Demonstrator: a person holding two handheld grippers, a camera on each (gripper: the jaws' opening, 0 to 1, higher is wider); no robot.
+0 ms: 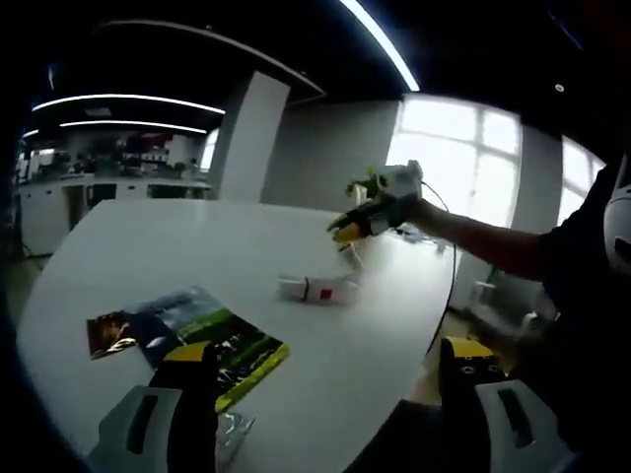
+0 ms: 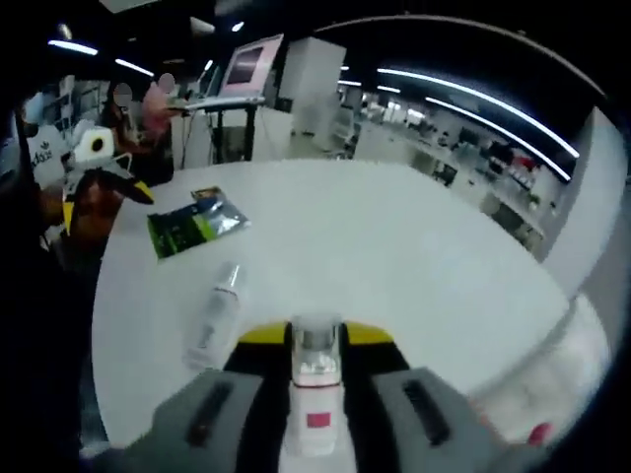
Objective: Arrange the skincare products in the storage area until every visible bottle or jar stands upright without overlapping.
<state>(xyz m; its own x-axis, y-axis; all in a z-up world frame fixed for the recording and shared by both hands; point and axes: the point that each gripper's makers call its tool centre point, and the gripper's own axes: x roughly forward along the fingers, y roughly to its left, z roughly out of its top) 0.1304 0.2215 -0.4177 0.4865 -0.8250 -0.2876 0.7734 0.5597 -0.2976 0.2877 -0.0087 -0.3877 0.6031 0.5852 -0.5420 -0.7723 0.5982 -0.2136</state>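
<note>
Large open-plan room, dim, with strip lights on a dark ceiling, a white pillar and bright windows; a big white table [image 1: 296, 246] with a rounded edge takes up the middle ground. Most of the table top is bare, with wide open room toward the far side and around the things; its curved edge runs close under both cameras. Left gripper view: the left hand-held gripper [image 1: 325, 414] rises from the bottom with jaws spread wide, nothing between them; one jaw sits over the near corner of a glossy green-and-dark packet [image 1: 197, 340] lying flat near the table edge, a clear wrapper just beside it. Further in, a white bottle [image 1: 315, 290] with a red mark lies on its side, well apart from the packet. Just beyond it the right hand-held gripper [image 1: 347, 236], on a person's outstretched arm, hangs over the table with a small white bottle tilted in its tips. Right gripper view: that gripper's own jaws [image 2: 315, 394] are closed on a small white bottle with a clear cap [image 2: 315, 379], a red mark low on its body, held along the jaws and off the table. Ahead and to one side a slim white spray bottle [image 2: 215, 320] lies flat near the table edge. The same green packet [image 2: 192, 227] lies beyond it, and the left hand-held gripper [image 2: 99, 182] hovers past the edge nearby. Background here shows monitors and blurred figures; distant shelving is too blurred to read.
</note>
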